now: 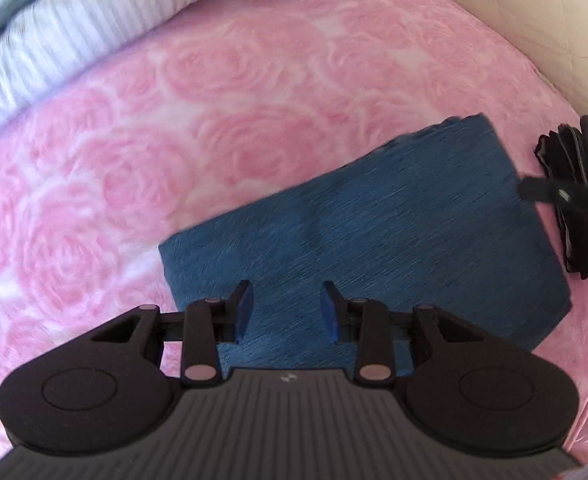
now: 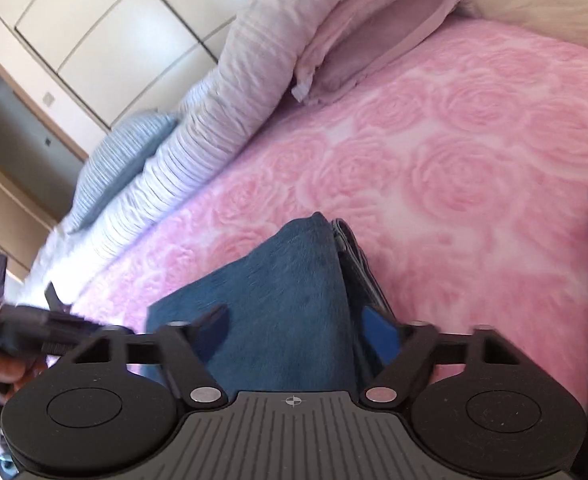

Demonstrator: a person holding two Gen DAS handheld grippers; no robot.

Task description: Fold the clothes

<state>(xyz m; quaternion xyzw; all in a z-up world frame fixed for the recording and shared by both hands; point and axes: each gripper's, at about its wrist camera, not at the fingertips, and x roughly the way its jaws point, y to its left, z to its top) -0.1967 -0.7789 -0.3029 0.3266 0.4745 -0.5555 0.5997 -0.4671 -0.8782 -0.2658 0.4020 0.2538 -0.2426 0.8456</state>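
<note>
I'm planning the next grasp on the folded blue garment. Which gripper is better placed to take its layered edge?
Right, probably. The right gripper is open astride the blue garment, beside its stacked edge; the left gripper is open over flat cloth.

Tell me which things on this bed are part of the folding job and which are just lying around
Part of the job: blue garment, folded; left gripper, open; right gripper, open.

Just lying about: pink rose blanket, striped duvet, pink pillows, black bundle.
</note>
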